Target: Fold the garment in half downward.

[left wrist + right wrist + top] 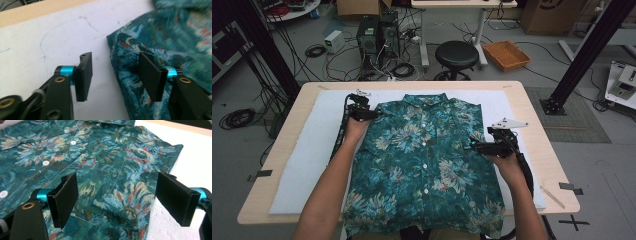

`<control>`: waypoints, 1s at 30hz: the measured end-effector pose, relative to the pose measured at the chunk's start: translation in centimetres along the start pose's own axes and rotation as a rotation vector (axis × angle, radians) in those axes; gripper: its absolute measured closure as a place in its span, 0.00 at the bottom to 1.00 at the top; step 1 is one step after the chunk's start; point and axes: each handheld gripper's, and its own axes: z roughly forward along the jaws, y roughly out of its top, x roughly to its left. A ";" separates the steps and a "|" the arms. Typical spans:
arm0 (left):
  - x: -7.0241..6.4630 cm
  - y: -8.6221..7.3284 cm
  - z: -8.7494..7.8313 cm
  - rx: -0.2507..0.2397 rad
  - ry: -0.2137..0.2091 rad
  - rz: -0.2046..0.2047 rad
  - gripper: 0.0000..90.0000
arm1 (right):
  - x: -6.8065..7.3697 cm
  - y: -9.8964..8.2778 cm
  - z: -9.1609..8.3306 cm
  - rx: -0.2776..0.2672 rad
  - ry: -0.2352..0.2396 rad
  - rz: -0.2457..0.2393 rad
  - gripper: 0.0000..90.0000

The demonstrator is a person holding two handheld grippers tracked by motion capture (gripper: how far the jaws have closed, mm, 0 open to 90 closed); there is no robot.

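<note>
Shirt (130, 75) edge between left gripper (120, 75) jaws.

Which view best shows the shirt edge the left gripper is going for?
Left gripper view: the folded shirt edge lies between the left gripper's open jaws, pads not yet pressing. The high view shows that gripper at the shirt's shoulder corner, small. The right gripper view shows the chest pocket side instead.

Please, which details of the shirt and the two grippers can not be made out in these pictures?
- High view: shirt hem, cut off by the bottom edge.
- High view: left gripper jaws, too small.
- Left gripper view: whether the pad presses the sleeve; cloth folds hide it.
- Right gripper view: shirt pattern blurred nearby.
</note>
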 end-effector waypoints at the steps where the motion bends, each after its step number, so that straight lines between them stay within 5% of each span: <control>1: 0.0 0.0 0.0 0.000 0.000 0.000 0.56 | 0.0 0.0 0.0 0.000 0.000 0.000 0.21; 5: 0.8 -0.4 0.3 -0.012 -0.006 -0.055 0.63 | 0.0 0.7 0.5 0.021 -0.002 -0.008 0.21; 13: 1.1 -0.5 0.5 -0.027 -0.022 -0.041 0.66 | -0.6 2.1 2.6 0.071 -0.024 -0.022 0.21; 19: 0.8 -0.5 0.5 -0.028 -0.041 0.006 0.75 | -2.6 3.8 5.3 0.125 -0.124 0.006 0.21; 25: 0.4 -0.6 0.4 -0.028 -0.055 0.059 0.88 | -5.7 4.8 8.9 0.174 -0.233 0.112 0.23; 30: 0.6 -0.6 0.4 -0.031 -0.072 0.044 0.92 | -7.0 4.7 11.0 0.212 -0.293 0.139 0.29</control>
